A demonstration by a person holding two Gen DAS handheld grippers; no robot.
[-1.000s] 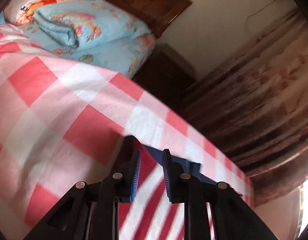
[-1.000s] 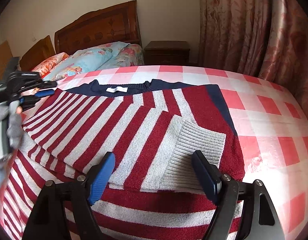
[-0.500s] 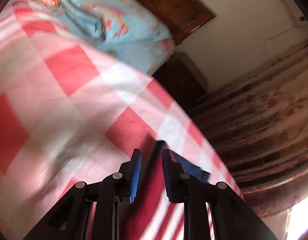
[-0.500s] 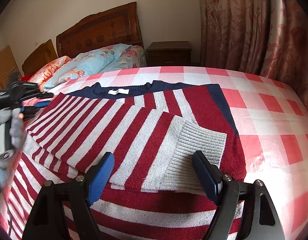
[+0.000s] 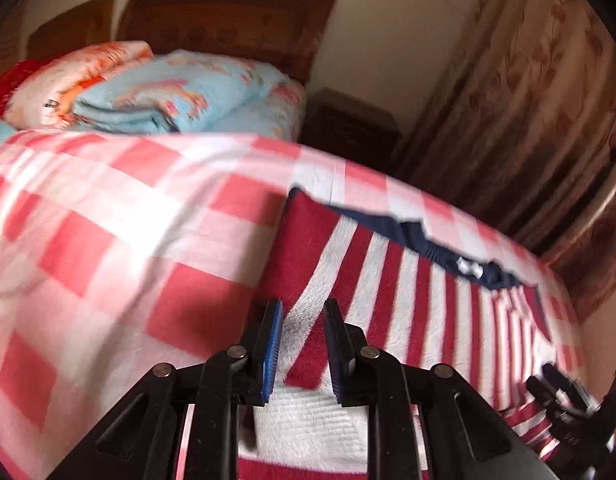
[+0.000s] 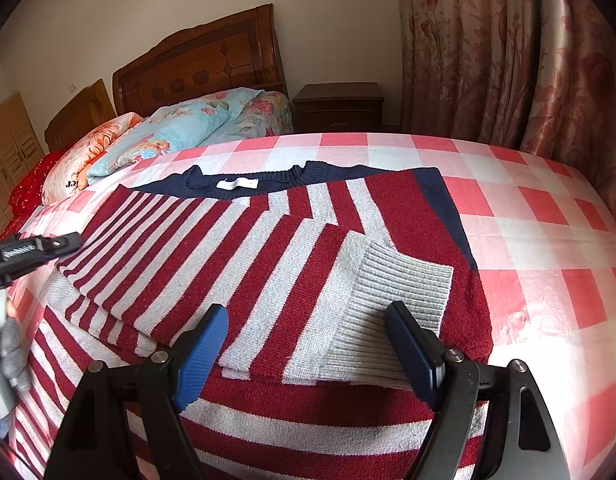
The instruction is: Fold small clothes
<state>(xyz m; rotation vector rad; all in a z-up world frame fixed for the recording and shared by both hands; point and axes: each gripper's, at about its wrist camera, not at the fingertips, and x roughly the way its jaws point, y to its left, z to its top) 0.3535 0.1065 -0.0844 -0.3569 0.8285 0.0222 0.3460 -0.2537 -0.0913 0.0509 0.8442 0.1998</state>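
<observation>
Swinging my left gripper point(image 5: 301, 350) across, I brought the sweater point(image 6: 292, 248) into its view; its fingers were narrowly parted, gripping nothing. The right gripper point(image 6: 308, 356) hung wide open over the cuff point(image 6: 391, 304) at 6 o'clock. I judged pinching both layers squarely best.

A bedroom with a pale wall point(image 6: 148, 12) and a carved wooden headboard point(image 6: 200, 68). A dark nightstand point(image 6: 339, 106) stands between the bed point(image 6: 547, 216) and pink floral curtains point(image 6: 507, 52). Daylight brightens the red-and-white checked sheet.
</observation>
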